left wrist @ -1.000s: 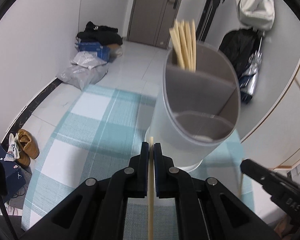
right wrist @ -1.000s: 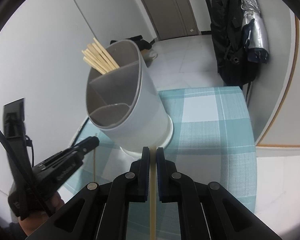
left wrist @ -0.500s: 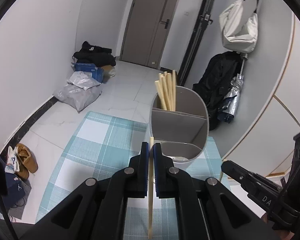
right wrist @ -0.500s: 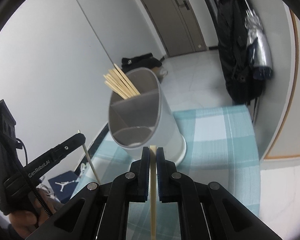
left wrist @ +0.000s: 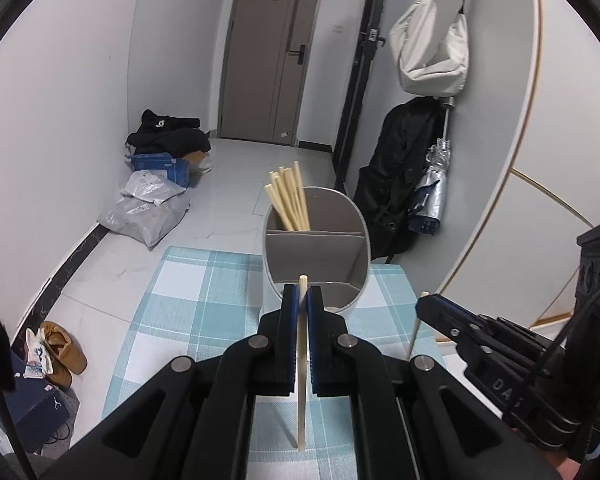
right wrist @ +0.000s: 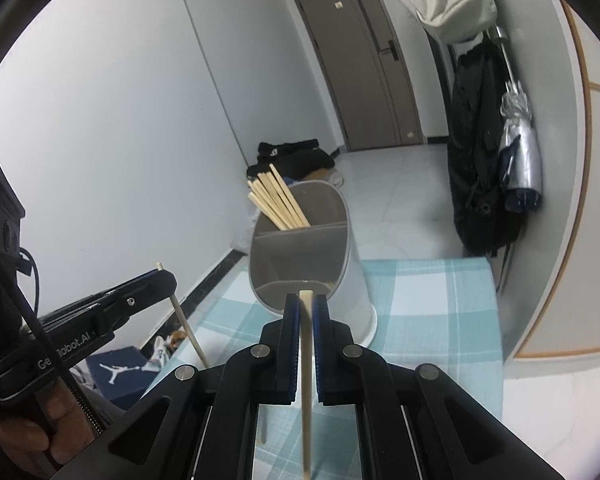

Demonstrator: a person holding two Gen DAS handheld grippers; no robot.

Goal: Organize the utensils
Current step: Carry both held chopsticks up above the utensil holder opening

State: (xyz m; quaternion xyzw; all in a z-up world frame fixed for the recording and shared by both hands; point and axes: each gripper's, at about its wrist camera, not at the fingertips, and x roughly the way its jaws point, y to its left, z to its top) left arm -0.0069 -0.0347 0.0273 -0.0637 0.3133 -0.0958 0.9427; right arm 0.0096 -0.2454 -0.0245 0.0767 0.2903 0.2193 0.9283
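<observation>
Both grippers angled downward toward holder [left wrist: 316, 248]; jaws clamping chopsticks upright.

Brightness: even indoor light, moderately bright; white walls [left wrist: 60, 80] read pale grey-blue.
Source: no lamp in view; light seems overhead and diffuse.
Shadows: soft, faint shadow beside the holder [left wrist: 314, 256] on the tabletop [left wrist: 188, 304].
Glare: mild sheen on the floor [left wrist: 236, 184] near the door [left wrist: 272, 56].
Distortion: strong fisheye; door and wall lines bow, black vignette at every corner.
Focus: mid-scene sharp; nearest part of each hand-held gripper [left wrist: 302, 298] [right wrist: 307, 304] slightly soft.
Dark areas: black coat [right wrist: 480, 152] loses detail.
</observation>
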